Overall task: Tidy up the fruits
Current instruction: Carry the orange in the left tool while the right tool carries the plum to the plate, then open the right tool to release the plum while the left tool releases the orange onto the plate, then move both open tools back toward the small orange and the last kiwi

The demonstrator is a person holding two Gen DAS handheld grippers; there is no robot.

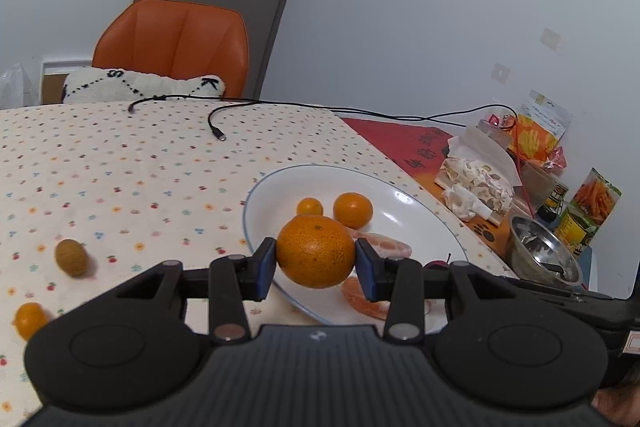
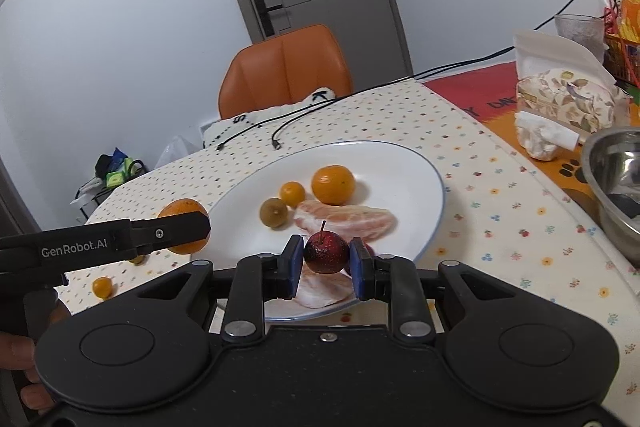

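Observation:
My left gripper [image 1: 316,261] is shut on a large orange [image 1: 315,251], held just above the near rim of the white plate [image 1: 416,203]. In the right wrist view that orange [image 2: 180,211] hangs at the plate's left edge. My right gripper [image 2: 326,259] is shut on a small dark red fruit [image 2: 325,251] with a stem, over the near part of the plate [image 2: 416,167]. On the plate lie a mandarin [image 2: 333,184], a small kumquat [image 2: 292,193], a brown-green fruit [image 2: 273,212] and peeled pomelo segments [image 2: 348,219].
On the dotted tablecloth left of the plate lie a brown fruit [image 1: 71,257] and a kumquat [image 1: 29,319]. A steel bowl [image 2: 616,179], tissue packs [image 2: 568,99] and snack bags [image 1: 592,207] crowd the right side. Black cables [image 1: 216,123] and an orange chair [image 1: 172,43] stand behind.

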